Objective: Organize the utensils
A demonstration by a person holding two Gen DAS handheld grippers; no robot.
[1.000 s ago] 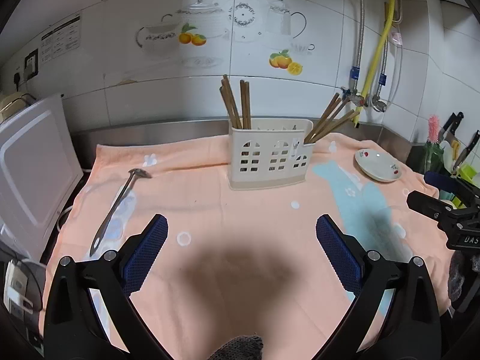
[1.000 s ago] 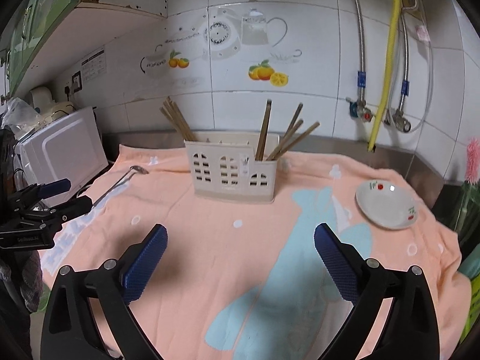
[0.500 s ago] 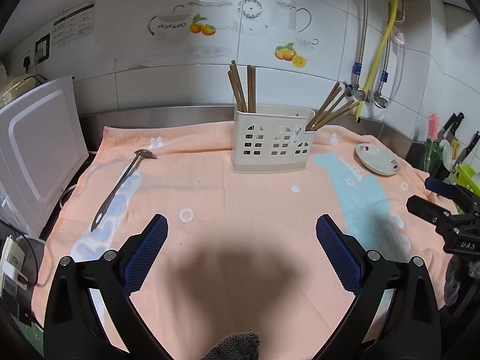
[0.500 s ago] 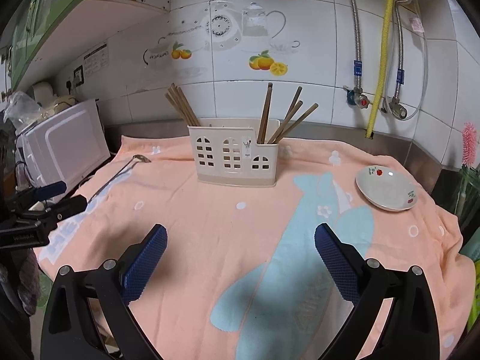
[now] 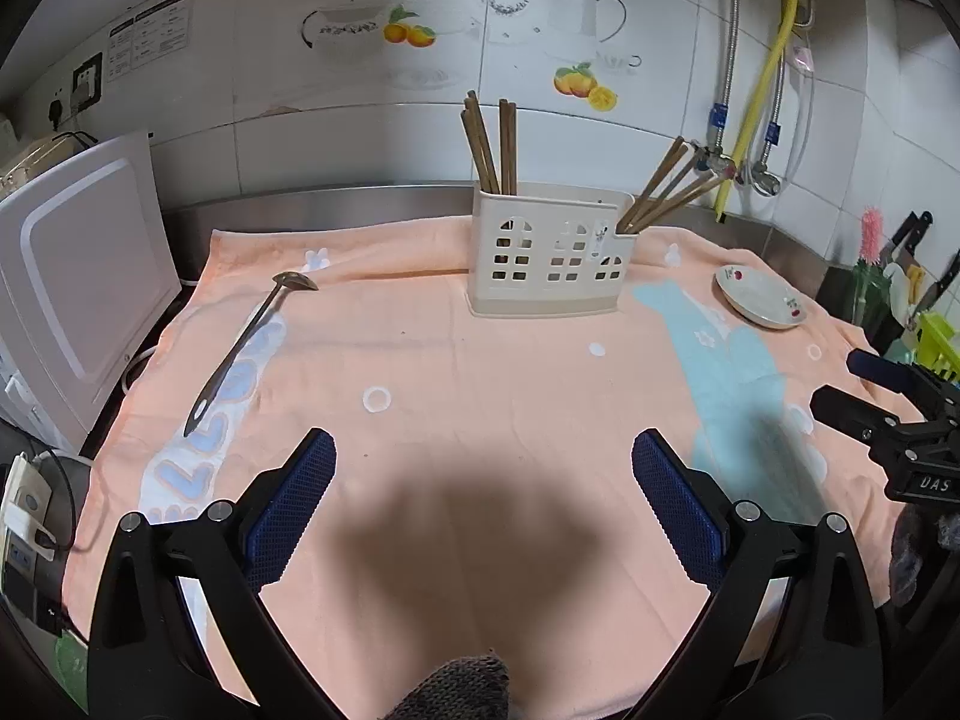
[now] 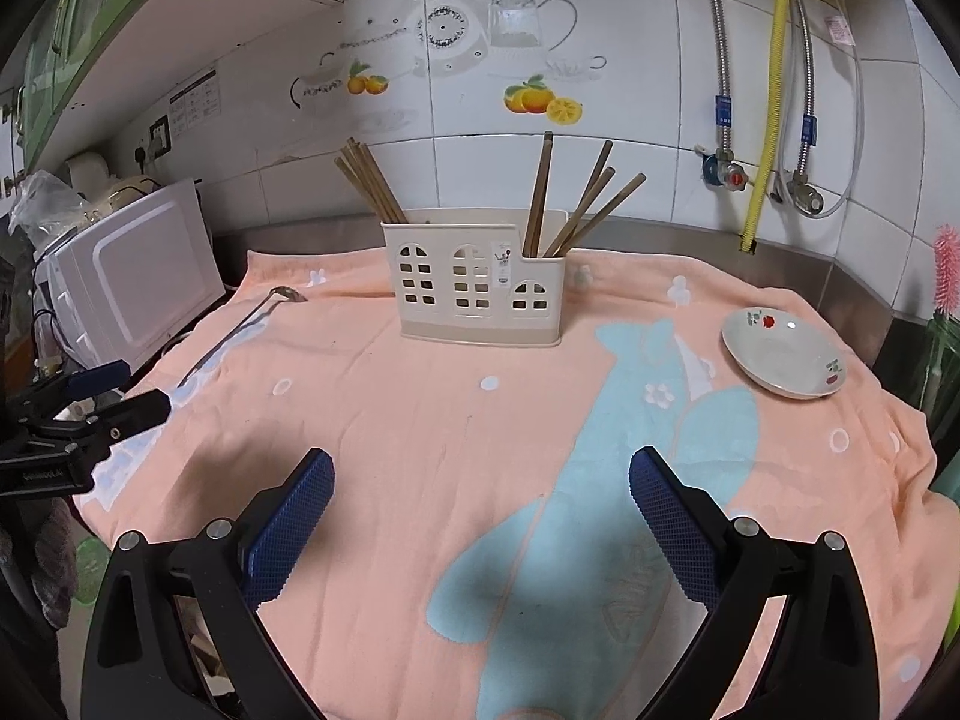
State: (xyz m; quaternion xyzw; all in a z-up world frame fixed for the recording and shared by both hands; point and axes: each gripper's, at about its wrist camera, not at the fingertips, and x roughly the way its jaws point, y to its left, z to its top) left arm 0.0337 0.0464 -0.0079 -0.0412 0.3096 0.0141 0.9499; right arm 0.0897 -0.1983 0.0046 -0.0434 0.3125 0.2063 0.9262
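Grippers, left (image 5: 483,465) and right (image 6: 480,483), have pulled back, both gaping empty; the long steel ladle (image 5: 249,339) still awaits the cream slotted plastic holder (image 5: 549,258).

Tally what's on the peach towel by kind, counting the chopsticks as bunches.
Utensil caddy: 1
Chopstick bunches in it: 2 (left bunch, right bunch)
Long metal spoon: 1
Small dish: 1
Total: 5
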